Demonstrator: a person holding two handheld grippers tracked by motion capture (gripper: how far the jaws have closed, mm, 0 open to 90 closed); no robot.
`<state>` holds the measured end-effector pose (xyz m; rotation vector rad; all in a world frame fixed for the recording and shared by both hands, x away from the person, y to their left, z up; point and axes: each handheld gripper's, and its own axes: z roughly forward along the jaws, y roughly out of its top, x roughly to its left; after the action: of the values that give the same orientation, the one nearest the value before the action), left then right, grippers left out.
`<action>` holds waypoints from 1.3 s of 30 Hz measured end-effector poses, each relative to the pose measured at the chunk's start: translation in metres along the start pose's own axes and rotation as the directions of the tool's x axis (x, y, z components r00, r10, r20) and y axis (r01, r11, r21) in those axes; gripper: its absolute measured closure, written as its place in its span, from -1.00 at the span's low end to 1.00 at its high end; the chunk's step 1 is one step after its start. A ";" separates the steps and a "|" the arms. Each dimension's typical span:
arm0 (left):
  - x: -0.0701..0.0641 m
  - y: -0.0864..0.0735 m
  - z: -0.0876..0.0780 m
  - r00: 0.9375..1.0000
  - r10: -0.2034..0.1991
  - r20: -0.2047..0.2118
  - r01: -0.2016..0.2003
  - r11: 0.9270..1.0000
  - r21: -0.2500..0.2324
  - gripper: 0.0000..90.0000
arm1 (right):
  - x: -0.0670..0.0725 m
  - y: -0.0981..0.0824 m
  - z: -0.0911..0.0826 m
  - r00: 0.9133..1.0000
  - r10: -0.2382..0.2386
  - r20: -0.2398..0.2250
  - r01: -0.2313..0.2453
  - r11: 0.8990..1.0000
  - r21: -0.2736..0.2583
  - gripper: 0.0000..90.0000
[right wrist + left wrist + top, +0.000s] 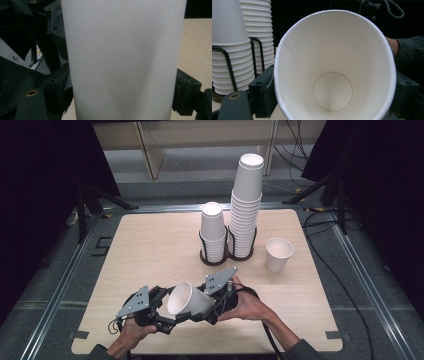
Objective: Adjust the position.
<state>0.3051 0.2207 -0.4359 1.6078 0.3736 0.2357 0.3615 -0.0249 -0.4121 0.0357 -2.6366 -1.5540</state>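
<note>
At the near edge of the table (pixel 150 240), the left gripper (pixel 159 312) sits low in the person's left hand (pixel 131 332), its grey plate tilted up toward the camera. Just to its right is the paper cup (pixel 190 300), lying on its side in the air above the wood, open mouth facing left and near. In the left gripper view that mouth looks straight at us: white inside, seam down the wall, round bottom deep within, and the dark jaws stand at either side of the rim; whether they press on it or merely flank it, I cannot tell.

Next, the right gripper (pixel 212 307), held in the right hand (pixel 245 305), comes in from the right. In the right gripper view the cup's white wall (pixel 122 60) stands between the two black jaws, both close against its sides, so this one is clamped on the cup.

Farther back at mid-table, a wire holder (pixel 214 257) carries a short stack of cups (pixel 212 230); touching it on the right, a tall stack (pixel 246 205) rises well above. Right again, a single cup (pixel 278 254) stands upright on the wood, apart from the stacks.
</note>
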 end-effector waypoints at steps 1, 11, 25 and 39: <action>0.000 0.000 0.001 1.000 0.005 -0.003 -0.005 1.000 0.004 -0.66 | 0.000 0.000 0.000 1.000 0.001 0.009 -0.002 1.000 0.017 -0.56; 0.003 0.000 -0.001 0.999 0.002 -0.041 0.001 0.998 0.058 -0.65 | 0.004 0.003 -0.004 0.991 -0.072 0.111 0.050 0.980 0.190 -0.55; 0.002 0.001 -0.001 0.999 -0.030 -0.034 0.030 1.000 0.004 -0.63 | 0.003 -0.003 0.008 0.998 -0.019 0.066 0.011 0.993 0.119 -0.47; 0.002 0.002 -0.001 1.000 -0.025 -0.019 0.025 1.000 0.000 -0.63 | 0.004 -0.002 0.013 0.998 -0.004 0.056 0.001 0.999 0.055 -0.50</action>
<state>0.3063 0.2226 -0.4340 1.6016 0.4078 0.2323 0.3568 -0.0147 -0.4204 -0.0007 -2.7227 -1.5052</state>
